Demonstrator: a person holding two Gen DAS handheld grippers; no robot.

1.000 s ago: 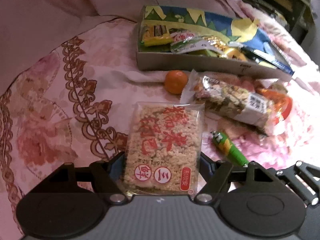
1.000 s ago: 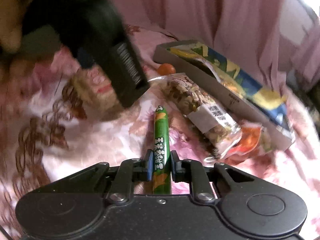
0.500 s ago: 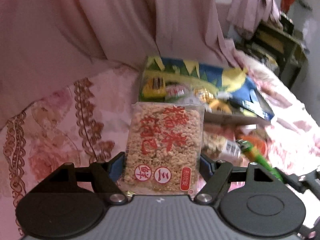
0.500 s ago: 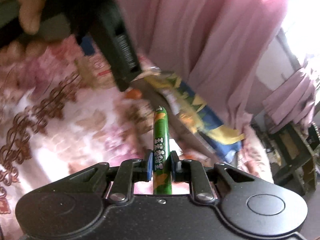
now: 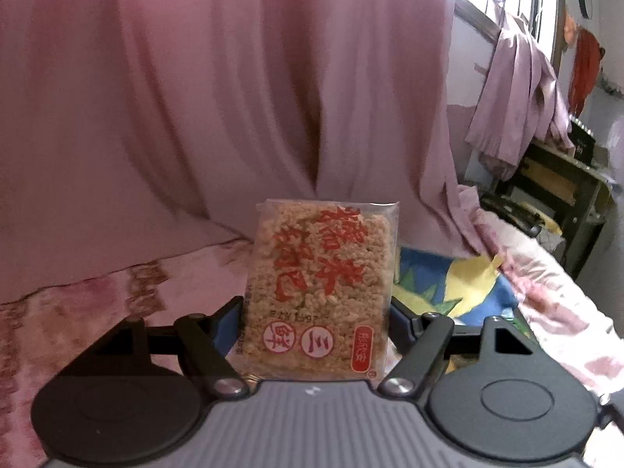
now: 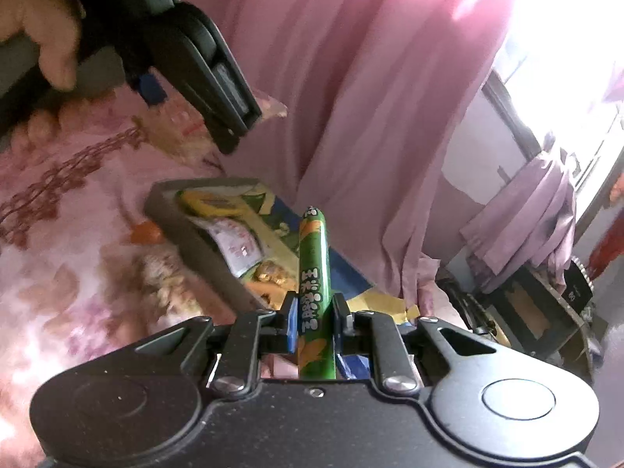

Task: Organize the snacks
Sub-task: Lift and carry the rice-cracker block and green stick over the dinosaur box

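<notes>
Left wrist view: left hand-held gripper clamped on a clear rice-cake packet with red lettering, held upright off the bed, in front of a pink curtain; colourful snack box partly visible behind it at right. Right wrist view: right hand-held gripper closed on a green sausage stick, pointing forward over the open snack box on the floral bed; small orange just beside the box's near wall; left hand-held gripper raised at upper left, held by a hand.
</notes>
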